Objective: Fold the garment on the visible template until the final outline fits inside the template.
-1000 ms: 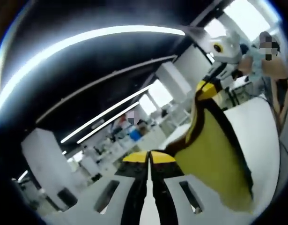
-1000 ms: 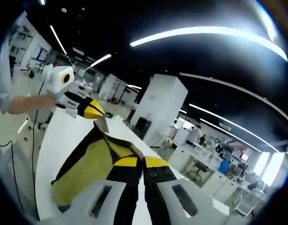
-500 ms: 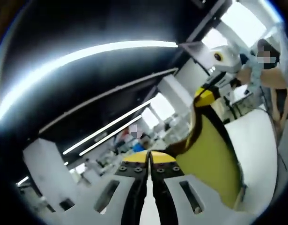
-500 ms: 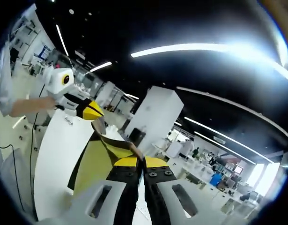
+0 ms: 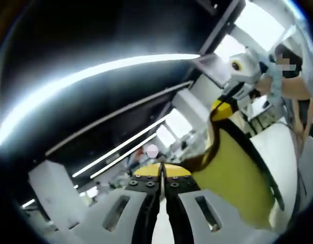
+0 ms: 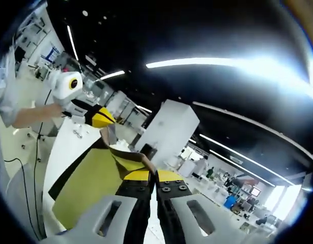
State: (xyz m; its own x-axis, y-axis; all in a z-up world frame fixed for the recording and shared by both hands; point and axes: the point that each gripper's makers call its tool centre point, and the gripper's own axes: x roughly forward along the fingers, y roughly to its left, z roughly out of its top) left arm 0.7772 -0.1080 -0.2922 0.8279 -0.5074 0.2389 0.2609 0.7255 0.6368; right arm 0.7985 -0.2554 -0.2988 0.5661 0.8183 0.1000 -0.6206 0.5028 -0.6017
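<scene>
Garment (image 5: pixel 232 178) held up off table (image 6: pixel 69 147), both tongs (image 5: pixel 162 175) (image 6: pixel 154 178) clenched on it.

The garment (image 5: pixel 232 178) hides much of the bench (image 5: pixel 281 152); its lower hem is cut off behind the left gripper (image 5: pixel 162 175) fingers.

We see a dark ceiling (image 6: pixel 161 30) crossed by long light strips (image 5: pixel 95 76), a broad white pillar (image 6: pixel 171 127), bright windows (image 5: pixel 258 20) and distant desks (image 6: pixel 217 190).
</scene>
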